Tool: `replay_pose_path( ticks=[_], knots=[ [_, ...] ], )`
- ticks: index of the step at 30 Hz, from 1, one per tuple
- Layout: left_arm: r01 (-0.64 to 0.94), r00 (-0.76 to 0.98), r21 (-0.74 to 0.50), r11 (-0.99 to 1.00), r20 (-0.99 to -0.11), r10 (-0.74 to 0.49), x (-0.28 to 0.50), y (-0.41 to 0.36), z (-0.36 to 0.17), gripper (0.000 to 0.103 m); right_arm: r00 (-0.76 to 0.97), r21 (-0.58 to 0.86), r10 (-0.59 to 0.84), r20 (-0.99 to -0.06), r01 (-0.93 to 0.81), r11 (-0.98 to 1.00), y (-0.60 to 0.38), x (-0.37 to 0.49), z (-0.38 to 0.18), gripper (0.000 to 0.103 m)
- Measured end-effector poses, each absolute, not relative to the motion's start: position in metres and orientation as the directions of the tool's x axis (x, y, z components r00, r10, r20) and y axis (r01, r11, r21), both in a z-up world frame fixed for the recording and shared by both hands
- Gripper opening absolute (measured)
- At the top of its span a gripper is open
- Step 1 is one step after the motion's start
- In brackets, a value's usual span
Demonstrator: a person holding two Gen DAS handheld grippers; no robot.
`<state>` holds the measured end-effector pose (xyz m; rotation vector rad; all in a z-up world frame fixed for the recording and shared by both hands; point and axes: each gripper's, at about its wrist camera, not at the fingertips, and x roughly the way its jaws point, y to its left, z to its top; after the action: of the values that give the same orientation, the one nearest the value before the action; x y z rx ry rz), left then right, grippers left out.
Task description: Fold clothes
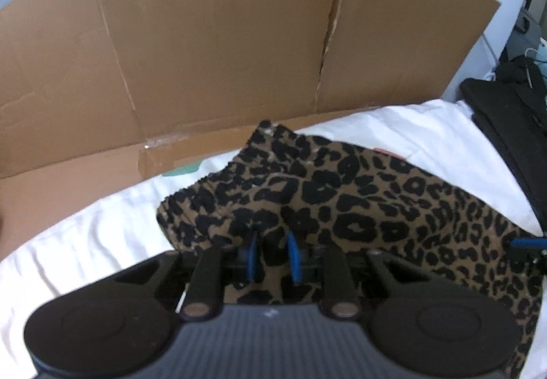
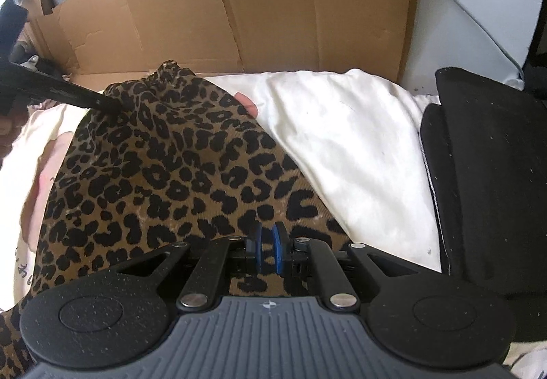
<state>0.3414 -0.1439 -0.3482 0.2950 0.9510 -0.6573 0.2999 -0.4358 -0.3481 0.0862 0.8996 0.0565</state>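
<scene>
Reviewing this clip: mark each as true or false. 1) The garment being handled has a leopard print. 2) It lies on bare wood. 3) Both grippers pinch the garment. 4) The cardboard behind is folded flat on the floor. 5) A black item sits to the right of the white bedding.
1) True: the leopard-print garment is brown with black spots.
2) False: it lies on white bedding.
3) True: the left gripper and right gripper each have fabric between their blue fingers.
4) False: the cardboard stands upright behind the bedding.
5) True: the black item is there.
</scene>
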Motion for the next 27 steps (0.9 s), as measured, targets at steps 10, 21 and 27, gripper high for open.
replay_pose_path(
  ticks=[10,21,27],
  knots=[
    [0.651,0.389,-0.036,0.759,-0.842,-0.373,0.346,-0.148,-0.37,0.023,0.632,0.129,0.129,-0.764,-0.045,0.991,-0.424,0.341,-0.344,0.012],
    [0.745,0.291,-0.093,0.66,-0.846,-0.447,0.347,-0.142,-0.347,0.019,0.574,0.156,0.165,-0.802,-0.066,0.986,-0.413,0.394,-0.377,0.012],
    [0.717,0.305,-0.18,0.674,-0.788,-0.535,0.361,-0.139,-0.325,0.019,0.585,0.109,0.114,-0.803,-0.044,0.993,-0.417,0.395,-0.374,0.012]
  ],
)
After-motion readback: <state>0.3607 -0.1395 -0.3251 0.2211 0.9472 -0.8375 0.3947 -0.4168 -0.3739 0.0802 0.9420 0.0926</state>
